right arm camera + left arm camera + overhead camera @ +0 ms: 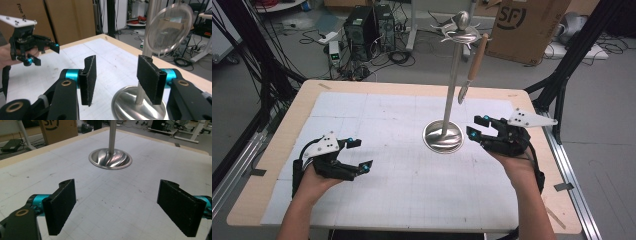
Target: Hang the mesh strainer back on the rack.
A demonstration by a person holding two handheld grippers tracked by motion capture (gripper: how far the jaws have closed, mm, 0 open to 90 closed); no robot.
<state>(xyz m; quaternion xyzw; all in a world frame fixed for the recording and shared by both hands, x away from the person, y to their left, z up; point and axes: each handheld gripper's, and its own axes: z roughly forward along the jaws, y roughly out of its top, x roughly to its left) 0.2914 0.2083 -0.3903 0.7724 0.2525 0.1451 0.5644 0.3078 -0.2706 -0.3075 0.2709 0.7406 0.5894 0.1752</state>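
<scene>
A steel utensil stand rises from a round swirled base on the white grid mat. From its hooked top hangs a wooden-handled utensil; the right gripper view shows its round mesh head. My right gripper is open just right of the base, with the base and pole close behind its jaws. My left gripper is open at the mat's left, a good way from the stand. Its wide-apart jaws face the base. Nothing is held.
The wooden table carries the white mat. Behind it on the floor are computer towers, cables and a cardboard box. Black frame struts stand at the right. The left gripper shows far off in the right gripper view.
</scene>
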